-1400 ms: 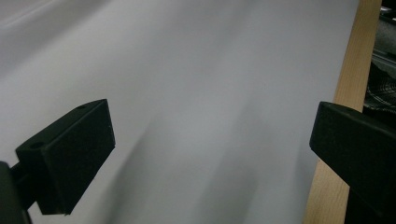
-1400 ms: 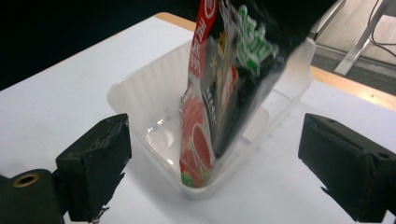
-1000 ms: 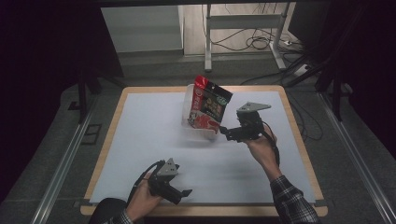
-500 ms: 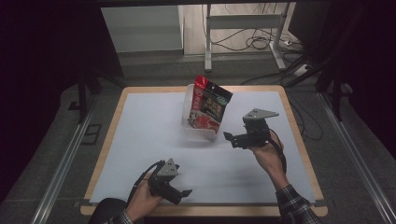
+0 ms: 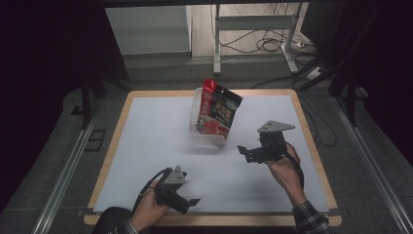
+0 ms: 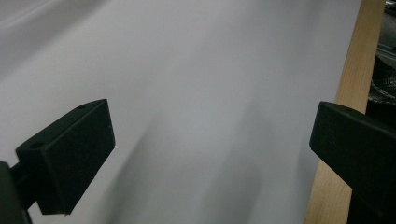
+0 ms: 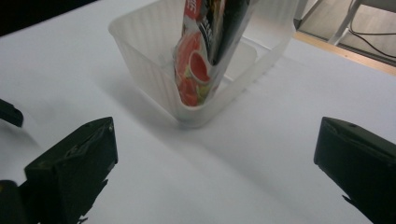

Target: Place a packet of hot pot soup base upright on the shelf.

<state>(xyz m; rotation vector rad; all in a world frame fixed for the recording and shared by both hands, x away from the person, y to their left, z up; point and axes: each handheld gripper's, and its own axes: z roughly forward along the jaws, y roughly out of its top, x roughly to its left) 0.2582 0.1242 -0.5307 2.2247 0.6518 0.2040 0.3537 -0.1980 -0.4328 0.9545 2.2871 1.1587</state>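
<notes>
With the snack bag (image 7: 205, 51) standing in the clear tub (image 7: 154, 70) just ahead of my right gripper (image 7: 215, 158), both jaws wide and empty, I judge placing done; next, my empty, wide-jawed left gripper (image 6: 210, 154) rests.

A translucent white plastic container (image 5: 210, 138) sits on the white table surface (image 5: 146, 146), toward the far middle of the table. It is an open-topped tub with faintly ribbed walls and rounded corners, standing upright on its base. Inside it stands a snack packet (image 5: 218, 112), red along one side and at the bottom, black with green and yellow print on its face. The packet is upright but leaning, its top rising well above the container's rim. In the right gripper view the packet (image 7: 205, 51) rests against the tub's near wall (image 7: 154, 70), its lower end at the floor of the tub.
</notes>
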